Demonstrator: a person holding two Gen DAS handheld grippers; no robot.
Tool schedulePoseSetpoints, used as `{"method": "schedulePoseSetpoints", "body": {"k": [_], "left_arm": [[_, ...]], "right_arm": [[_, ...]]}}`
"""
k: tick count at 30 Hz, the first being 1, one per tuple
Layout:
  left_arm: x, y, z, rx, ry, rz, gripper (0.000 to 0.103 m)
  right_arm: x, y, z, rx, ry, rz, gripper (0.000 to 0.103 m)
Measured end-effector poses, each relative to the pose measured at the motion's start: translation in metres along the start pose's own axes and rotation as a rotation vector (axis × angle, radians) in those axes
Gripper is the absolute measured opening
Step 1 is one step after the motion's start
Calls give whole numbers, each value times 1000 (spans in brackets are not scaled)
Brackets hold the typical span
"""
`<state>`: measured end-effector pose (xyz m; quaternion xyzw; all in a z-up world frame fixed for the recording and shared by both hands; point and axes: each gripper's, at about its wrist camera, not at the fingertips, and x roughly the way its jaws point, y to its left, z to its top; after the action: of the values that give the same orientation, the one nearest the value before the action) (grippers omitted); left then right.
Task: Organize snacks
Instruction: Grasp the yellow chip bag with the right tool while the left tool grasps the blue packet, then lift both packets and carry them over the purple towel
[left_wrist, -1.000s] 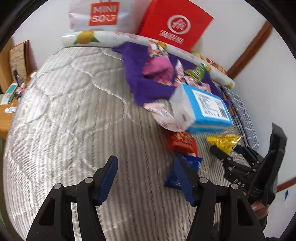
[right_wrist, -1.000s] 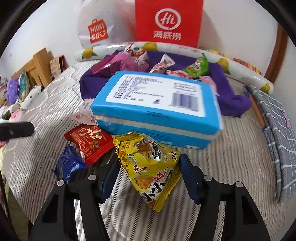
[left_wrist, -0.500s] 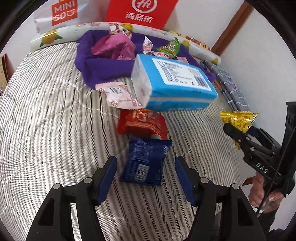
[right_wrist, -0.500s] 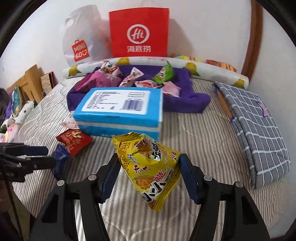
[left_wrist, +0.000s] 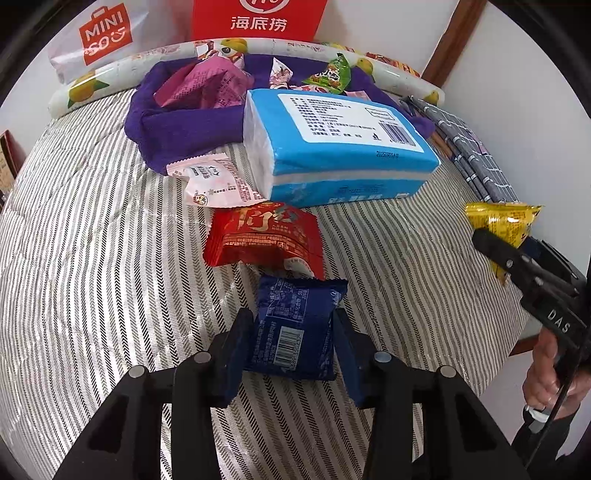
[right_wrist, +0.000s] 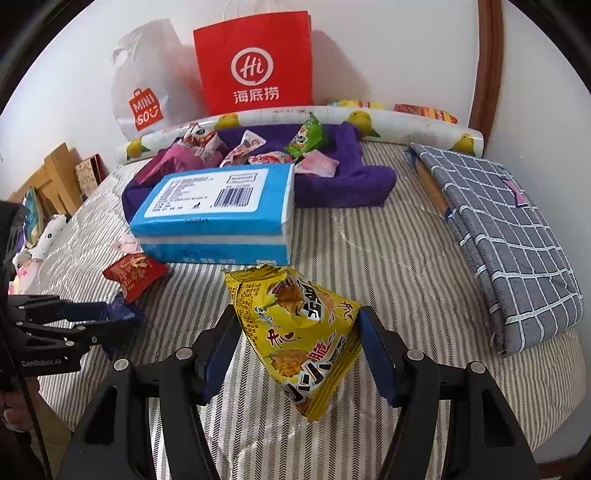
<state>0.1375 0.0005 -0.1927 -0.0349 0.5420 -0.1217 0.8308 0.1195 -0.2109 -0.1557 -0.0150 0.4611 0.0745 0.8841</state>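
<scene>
Left wrist: left tongs (left_wrist: 293, 332) just closing, clamping blue packet (left_wrist: 295, 325) on bed.

A striped bed (left_wrist: 92, 258) carries a blue pack (left_wrist: 340, 147), red packet (left_wrist: 262, 236) and navy packet (left_wrist: 295, 325) near, purple cloth (left_wrist: 177, 129) far.

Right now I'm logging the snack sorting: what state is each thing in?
left gripper: jaws just closed in, pads against the blue packet
right gripper: shut on the yellow packet, held off the bed
red packet: lying loose
tissue pack: sealed, lying flat
purple cloth: snacks on it
</scene>
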Motion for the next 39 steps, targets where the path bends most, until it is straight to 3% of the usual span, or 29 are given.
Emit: {"method": "schedulePoseSetpoints", "body": {"k": [9,17,27,39], "left_arm": [[-22,2,-1,0,-22,-17,40],[-50,-3,9,1,-85,-83,40],[-69,-12,37,4,-138,-124,40],[-87,-3,78,-4,-213,-106,40]], "right_arm": [[-10,-6,6,6,-17,-1,64],[-23,-1,10,-13,-28,2,64],[-43,2,26,-24,-59,-2,64],[-58,4,65,-42,-124,-6,64]]}}
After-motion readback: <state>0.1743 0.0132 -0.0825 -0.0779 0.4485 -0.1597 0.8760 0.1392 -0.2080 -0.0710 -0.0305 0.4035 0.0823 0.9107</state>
